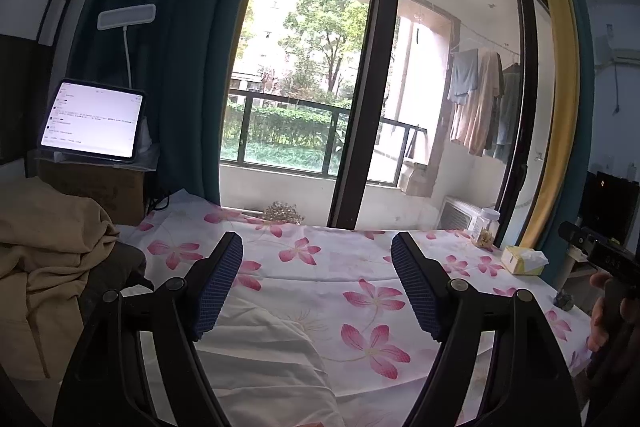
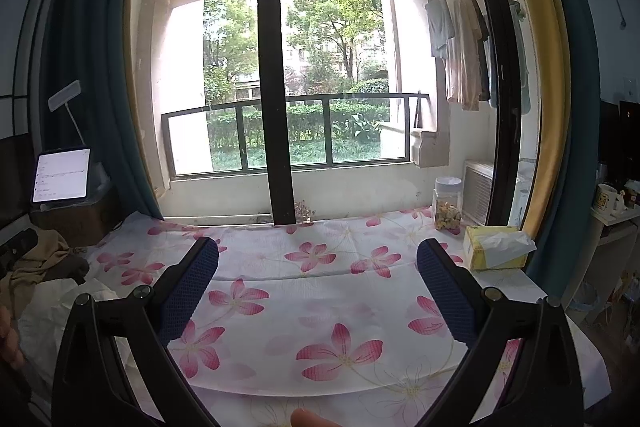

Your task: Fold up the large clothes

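A white garment (image 1: pixel 260 355) lies crumpled on the flowered tablecloth (image 1: pixel 360 267), just below and between the fingers of my left gripper (image 1: pixel 318 247), which is open and holds nothing. Left of it is a heap of tan cloth (image 1: pixel 44 267) over a dark garment (image 1: pixel 116 275). My right gripper (image 2: pixel 318 255) hovers open above the bare middle of the tablecloth (image 2: pixel 320 307). In the right wrist view the white garment (image 2: pixel 52 311) and the tan cloth (image 2: pixel 36 263) sit at the far left. The other gripper (image 1: pixel 600 251) and a hand show at the right edge of the left wrist view.
A lit tablet (image 1: pixel 94 121) stands on a box at the back left. A clear jar (image 2: pixel 447 203) and a yellow tissue box (image 2: pixel 496 247) sit at the table's back right. Glass doors with a dark frame (image 2: pixel 276 107) run behind the table. A fingertip (image 2: pixel 308 419) shows at the bottom.
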`<action>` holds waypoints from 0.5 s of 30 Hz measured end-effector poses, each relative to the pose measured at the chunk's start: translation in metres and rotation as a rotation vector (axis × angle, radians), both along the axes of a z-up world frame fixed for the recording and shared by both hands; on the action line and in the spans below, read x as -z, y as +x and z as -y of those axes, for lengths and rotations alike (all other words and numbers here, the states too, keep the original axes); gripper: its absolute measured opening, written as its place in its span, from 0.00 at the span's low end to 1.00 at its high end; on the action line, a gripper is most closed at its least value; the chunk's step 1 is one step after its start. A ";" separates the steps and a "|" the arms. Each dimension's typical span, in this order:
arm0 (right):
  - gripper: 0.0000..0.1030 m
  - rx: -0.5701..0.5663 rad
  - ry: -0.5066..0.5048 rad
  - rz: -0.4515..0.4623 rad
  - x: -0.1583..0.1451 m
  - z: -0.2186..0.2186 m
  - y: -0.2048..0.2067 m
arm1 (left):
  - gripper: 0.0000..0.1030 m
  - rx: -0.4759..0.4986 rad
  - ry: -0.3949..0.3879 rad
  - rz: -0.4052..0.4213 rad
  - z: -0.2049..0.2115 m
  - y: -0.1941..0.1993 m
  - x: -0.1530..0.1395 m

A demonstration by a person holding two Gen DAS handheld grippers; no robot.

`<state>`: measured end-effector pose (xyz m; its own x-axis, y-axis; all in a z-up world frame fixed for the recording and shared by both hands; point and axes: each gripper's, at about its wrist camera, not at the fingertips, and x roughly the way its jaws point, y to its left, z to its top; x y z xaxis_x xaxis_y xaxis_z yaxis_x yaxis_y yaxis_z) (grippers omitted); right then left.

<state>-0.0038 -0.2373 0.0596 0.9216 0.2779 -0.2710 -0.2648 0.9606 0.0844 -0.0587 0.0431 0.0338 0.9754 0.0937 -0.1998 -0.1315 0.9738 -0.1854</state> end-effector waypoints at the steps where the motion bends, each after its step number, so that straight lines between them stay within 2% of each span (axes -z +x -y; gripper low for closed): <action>1: 0.96 0.000 0.004 -0.002 0.000 0.001 0.000 | 0.77 0.012 -0.003 0.002 0.000 0.000 0.000; 3: 0.96 0.001 0.007 -0.006 0.001 0.001 0.001 | 0.77 0.043 -0.016 0.011 -0.001 -0.001 -0.001; 15: 0.96 0.001 0.003 -0.017 0.002 -0.001 0.002 | 0.77 0.039 0.005 0.009 0.001 0.000 -0.001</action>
<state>-0.0021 -0.2362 0.0573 0.9170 0.2777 -0.2862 -0.2623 0.9606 0.0917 -0.0591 0.0418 0.0343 0.9801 0.0568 -0.1902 -0.0920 0.9790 -0.1820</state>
